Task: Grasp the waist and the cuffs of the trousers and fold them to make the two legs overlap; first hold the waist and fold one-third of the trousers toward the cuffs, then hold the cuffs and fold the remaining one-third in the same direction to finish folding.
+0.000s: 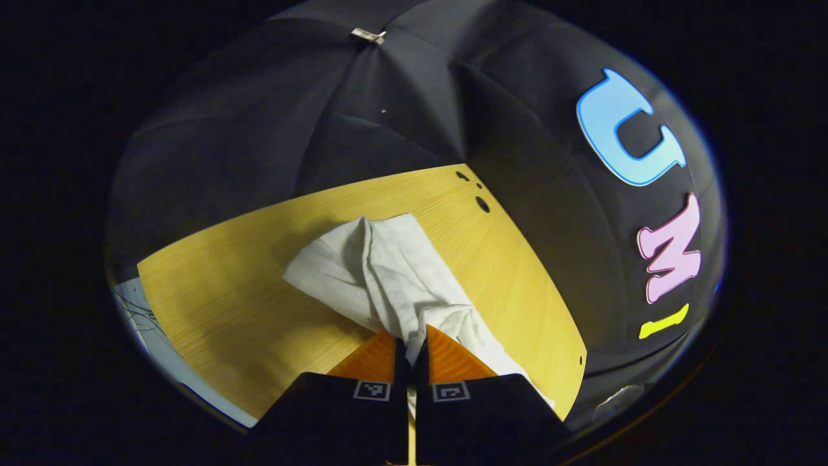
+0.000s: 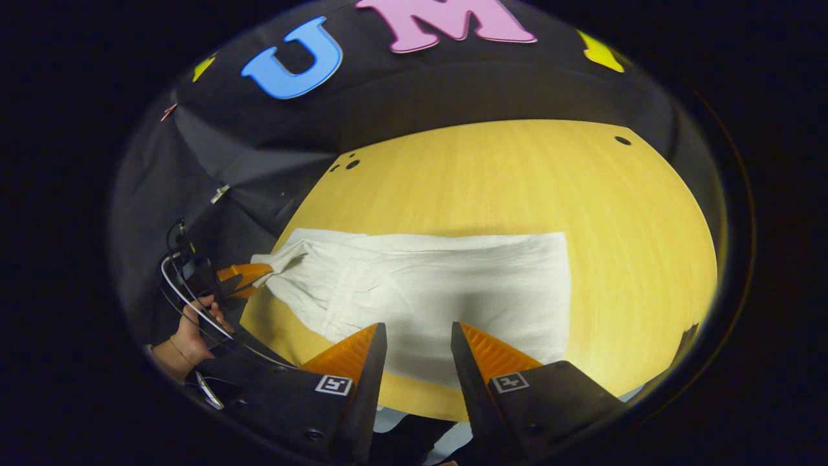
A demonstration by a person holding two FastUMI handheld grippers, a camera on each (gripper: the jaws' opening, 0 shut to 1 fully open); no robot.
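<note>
White trousers (image 2: 440, 285) lie folded lengthwise on the wooden table (image 2: 517, 181), stretched left to right in the right gripper view. My left gripper (image 1: 410, 343) is shut on one end of the trousers (image 1: 394, 272), lifting the cloth into a bunched ridge. In the right gripper view that left gripper (image 2: 249, 275) pinches the trousers' left end, held by a hand (image 2: 187, 336). My right gripper (image 2: 417, 336) is open above the near edge of the trousers with nothing between its fingers.
The table's far corner has small dark holes (image 1: 482, 204). Black cloth walls (image 1: 323, 110) close in behind the table. The table's front edge (image 2: 414, 404) runs just below the right gripper.
</note>
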